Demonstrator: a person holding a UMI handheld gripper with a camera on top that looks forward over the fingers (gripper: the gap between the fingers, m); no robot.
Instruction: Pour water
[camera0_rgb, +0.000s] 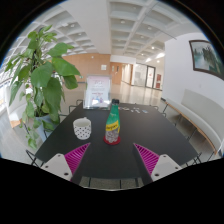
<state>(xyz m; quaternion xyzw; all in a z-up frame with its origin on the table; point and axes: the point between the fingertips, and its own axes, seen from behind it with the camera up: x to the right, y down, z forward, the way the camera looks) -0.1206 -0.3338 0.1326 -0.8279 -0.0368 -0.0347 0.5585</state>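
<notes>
- Gripper view looks along two spread fingers toward a dark worktop in a bright, open hall.
- Jaws of the gripper stand wide apart and released, holding nothing and touching nothing; the magenta pads on the inner faces show at either side, with bare worktop in the gap between them.
- A bottle with a green cap and a red, yellow and green label stands upright on the worktop, just ahead of the fingers and roughly in line with the gap between them, but clear of both.
- A white cup with a dotted pattern stands to the left of the bottle, near it yet apart from it, ahead of the left finger.
- Whether the bottle or the cup holds any water cannot be made out; the print on the label is too small to read.
- A large leafy plant rises at the left side of the worktop, its lower part hidden behind the worktop's edge.
- Beyond the worktop, a white stand or sign sits on the floor; what it shows is unreadable.
- A long white bench-like unit runs along the right wall, under a dark framed panel that is cut off by the border.
- Doors and ceiling lights farther back are small and indistinct.
</notes>
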